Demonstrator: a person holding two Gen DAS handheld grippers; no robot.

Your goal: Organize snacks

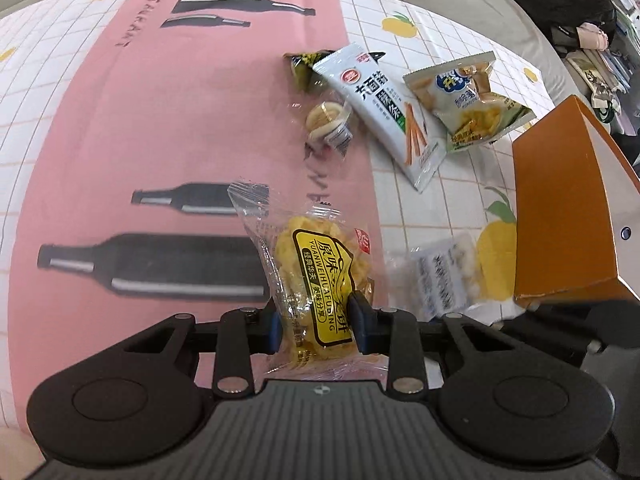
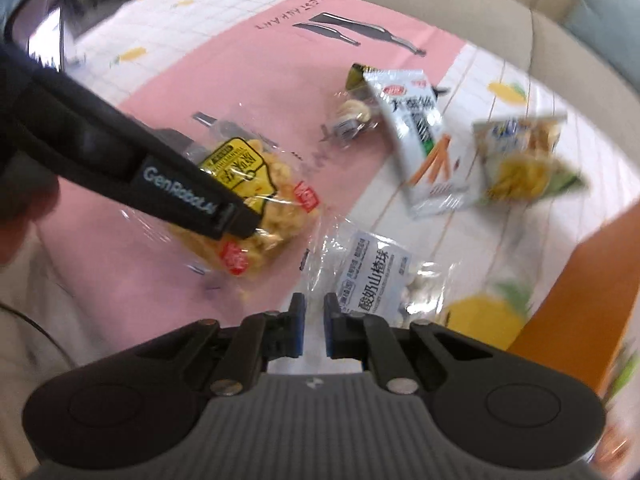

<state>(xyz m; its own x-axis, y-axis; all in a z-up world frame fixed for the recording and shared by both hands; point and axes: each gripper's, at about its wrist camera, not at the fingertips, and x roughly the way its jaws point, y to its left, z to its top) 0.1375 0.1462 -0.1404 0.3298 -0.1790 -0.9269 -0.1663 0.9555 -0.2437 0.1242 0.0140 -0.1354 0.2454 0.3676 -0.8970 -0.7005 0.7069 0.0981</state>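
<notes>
Snacks are lying across the worktop (image 1: 168, 120) on its pink bottle-print cloth. The left hand-held gripper (image 1: 316, 326) is grasping the yellow waffle-biscuit packet (image 1: 320, 280), blue pads pressing both its sides. The right hand-held gripper (image 2: 314, 330) is clenched tight, pads almost touching, with the clear white-label packet (image 2: 372, 280) just past its tips; whether it is pinching the wrapper, I cannot tell. Farther right, the white stick-snack pack (image 1: 384, 108) is overlapping a green-cornered chip bag (image 1: 468, 100). The orange box (image 1: 568, 208) is standing at the right edge.
</notes>
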